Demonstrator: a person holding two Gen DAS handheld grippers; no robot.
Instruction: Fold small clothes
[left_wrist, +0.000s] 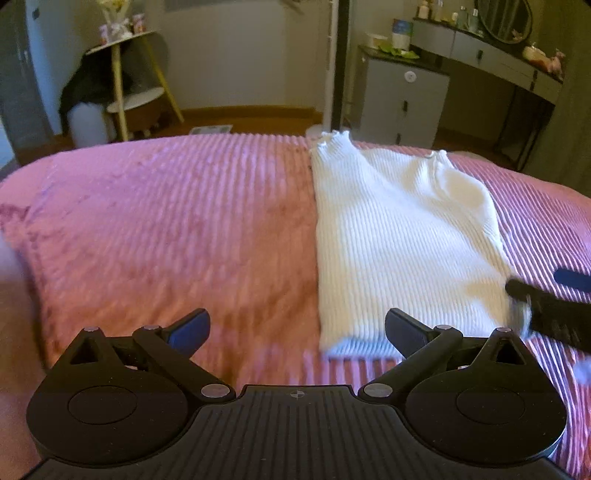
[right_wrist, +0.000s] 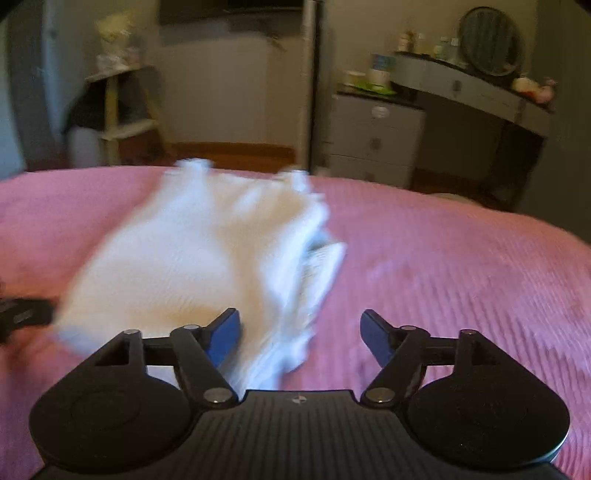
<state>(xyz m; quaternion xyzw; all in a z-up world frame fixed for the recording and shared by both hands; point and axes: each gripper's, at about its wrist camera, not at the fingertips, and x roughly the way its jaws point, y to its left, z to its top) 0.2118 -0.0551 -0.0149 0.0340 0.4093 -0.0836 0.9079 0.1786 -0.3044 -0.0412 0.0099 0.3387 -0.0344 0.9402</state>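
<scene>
A white ribbed knit top (left_wrist: 399, 236) lies folded lengthwise on the pink ribbed bedspread (left_wrist: 166, 229); it also shows, blurred, in the right wrist view (right_wrist: 192, 258). My left gripper (left_wrist: 297, 332) is open and empty, hovering just off the top's near left corner. My right gripper (right_wrist: 299, 336) is open and empty over the top's near right edge, its left finger above the fabric. The right gripper's fingers (left_wrist: 543, 306) show at the top's right edge in the left wrist view. The left gripper (right_wrist: 22, 314) shows at the left edge of the right wrist view.
Beyond the bed stand a yellow-legged side table (left_wrist: 125, 85), a grey drawer cabinet (left_wrist: 402, 99), a white fan pole (left_wrist: 332, 62) and a grey vanity desk (left_wrist: 491, 59) with a round mirror. The bedspread (right_wrist: 461, 266) stretches on both sides of the top.
</scene>
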